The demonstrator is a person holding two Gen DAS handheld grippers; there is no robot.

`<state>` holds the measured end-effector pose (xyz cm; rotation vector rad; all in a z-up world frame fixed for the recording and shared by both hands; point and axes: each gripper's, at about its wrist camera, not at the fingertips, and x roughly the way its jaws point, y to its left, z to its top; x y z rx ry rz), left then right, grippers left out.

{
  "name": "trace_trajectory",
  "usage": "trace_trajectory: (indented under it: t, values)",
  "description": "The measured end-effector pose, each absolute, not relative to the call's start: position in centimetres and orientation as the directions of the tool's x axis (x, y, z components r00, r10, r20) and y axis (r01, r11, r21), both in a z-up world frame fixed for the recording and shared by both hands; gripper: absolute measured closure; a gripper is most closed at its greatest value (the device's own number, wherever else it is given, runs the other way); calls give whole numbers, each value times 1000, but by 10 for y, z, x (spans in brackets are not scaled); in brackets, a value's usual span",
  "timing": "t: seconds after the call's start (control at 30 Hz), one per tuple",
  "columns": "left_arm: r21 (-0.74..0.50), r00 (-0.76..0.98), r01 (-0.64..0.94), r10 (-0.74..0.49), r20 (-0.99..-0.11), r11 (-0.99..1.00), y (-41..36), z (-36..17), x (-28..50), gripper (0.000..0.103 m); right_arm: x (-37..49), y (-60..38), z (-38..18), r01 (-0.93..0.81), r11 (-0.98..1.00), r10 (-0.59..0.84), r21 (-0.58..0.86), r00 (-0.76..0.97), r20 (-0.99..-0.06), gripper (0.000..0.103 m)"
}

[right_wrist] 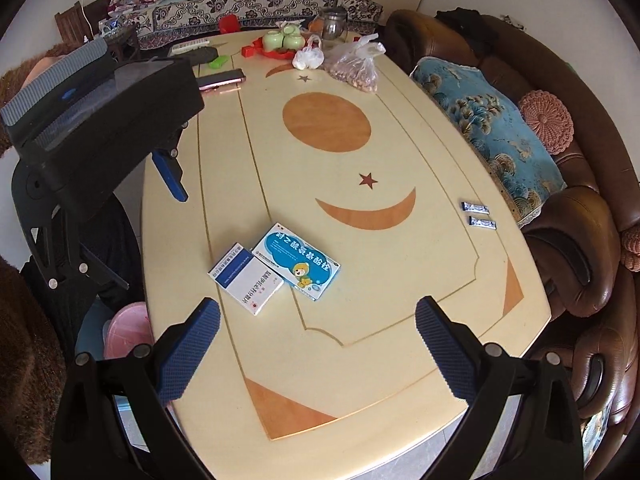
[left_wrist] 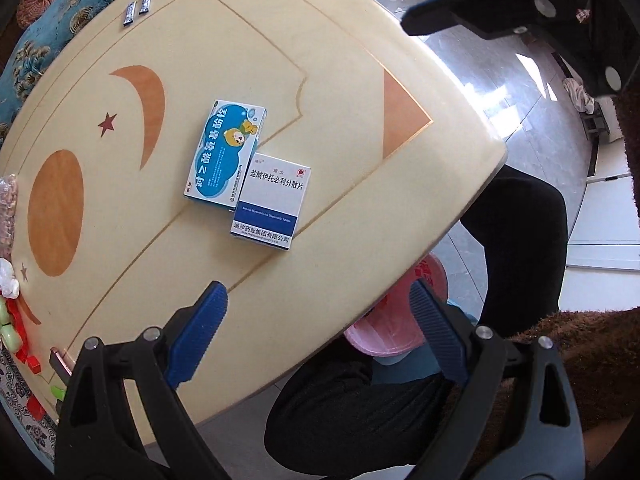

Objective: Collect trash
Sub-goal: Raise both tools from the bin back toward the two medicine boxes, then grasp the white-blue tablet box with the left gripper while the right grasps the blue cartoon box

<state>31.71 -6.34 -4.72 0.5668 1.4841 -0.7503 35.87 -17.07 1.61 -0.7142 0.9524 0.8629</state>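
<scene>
Two medicine boxes lie touching on the cream table: a blue one with a cartoon bear and a white one. Two small blue sachets lie near the sofa-side edge. A pink bin stands on the floor beside the table. My left gripper hangs open and empty above the table edge, one finger over the bin. My right gripper is open and empty above the table's near end, short of the boxes.
At the far end stand green cups, a white bag, a bag of nuts, a phone and a glass jar. A brown sofa with a blue cushion runs along one side. A person's dark-clothed legs are by the bin.
</scene>
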Motion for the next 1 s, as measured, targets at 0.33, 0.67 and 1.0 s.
trace_trajectory:
  t: [0.33,0.67,1.0]
  values:
    - [-120,-100,785,-66,-993,608,-78,-92,333,13,397,-155,-66,-909,413,233,-61,170,-958,7]
    - [-134,-146,780,-30,-989,612,-81,-134,350,13,419,-134,-119,-939,345,168,-20,83,-982,7]
    - [-153,-179,773,-19,-984,616,-80,-159,363,13,438,-110,-156,-970,243,99,-27,52,-994,7]
